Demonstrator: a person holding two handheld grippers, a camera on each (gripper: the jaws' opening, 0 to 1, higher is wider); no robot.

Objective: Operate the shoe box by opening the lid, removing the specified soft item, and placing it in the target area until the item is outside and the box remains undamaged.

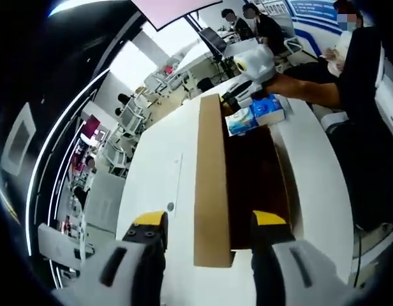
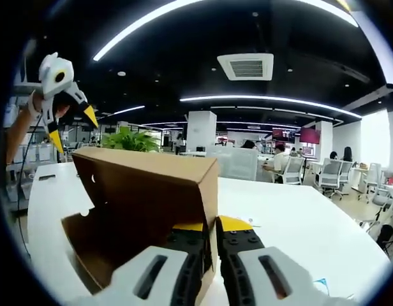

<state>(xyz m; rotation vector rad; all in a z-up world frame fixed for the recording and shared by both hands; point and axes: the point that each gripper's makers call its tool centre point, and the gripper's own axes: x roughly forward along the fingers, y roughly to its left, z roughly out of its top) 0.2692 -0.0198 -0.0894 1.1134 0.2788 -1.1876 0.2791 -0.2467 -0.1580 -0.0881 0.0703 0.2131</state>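
**Box open on the counter, soft pack held at its far end**

A brown cardboard box (image 1: 247, 191) lies lengthwise on a white counter (image 1: 158, 185), its dark inside showing and its lid (image 1: 211, 185) standing up along one long side. At the box's far end, in the left gripper view, the right gripper (image 1: 238, 101) has its jaws clamped on a blue-and-white soft pack (image 1: 255, 115), which sits over the far edge of the box, just above the rim. A person's arm in a dark sleeve (image 1: 362, 70) reaches in behind that gripper.

The left gripper (image 1: 209, 226) shows at the near end in the left gripper view, its yellow-tipped jaws spread wide, one on each side of the upright lid and not touching it. In the right gripper view it appears raised above the counter, well apart from the box (image 2: 145, 197), jaws wide.

In the right gripper view the right gripper's own jaws (image 2: 209, 233) stand close together against the box's corner wall; the pack cannot be made out there.

Office chairs (image 2: 337, 175), a green plant (image 2: 129, 140) and seated people fill the room beyond.
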